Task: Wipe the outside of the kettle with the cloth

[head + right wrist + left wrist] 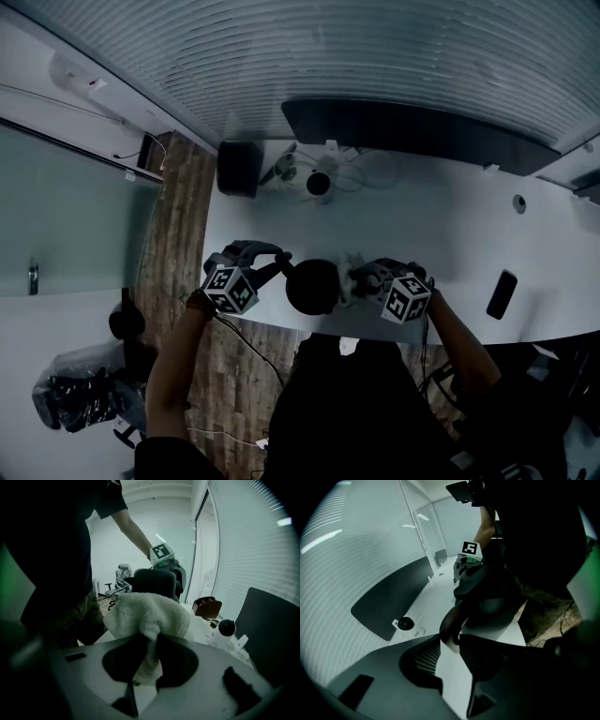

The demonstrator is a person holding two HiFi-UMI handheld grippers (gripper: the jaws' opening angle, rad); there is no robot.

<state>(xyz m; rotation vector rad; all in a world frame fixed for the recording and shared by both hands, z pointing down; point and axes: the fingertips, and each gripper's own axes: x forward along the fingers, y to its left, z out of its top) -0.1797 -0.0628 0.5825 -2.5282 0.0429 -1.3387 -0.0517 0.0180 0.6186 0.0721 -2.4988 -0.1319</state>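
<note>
white table [441, 225]: upright kettle [312, 286], handle [449, 623] pointing left, clamped in left tongs [450, 640]; right tongs [149, 643] pinch cloth [147, 613] at kettle's side.

A black kettle [311, 286] is standing out against a white table [450, 225] at centre frame in the head view, while a white cloth [147, 613] is filling the middle of the right gripper view. Black-and-white square markers are patterning the cubes on the grey left gripper [279, 264] and right gripper [356, 279]. Brown wood-grain floor [173, 244] is showing at left; pale, finely striped blinds [375, 56] are spanning the top.
</note>
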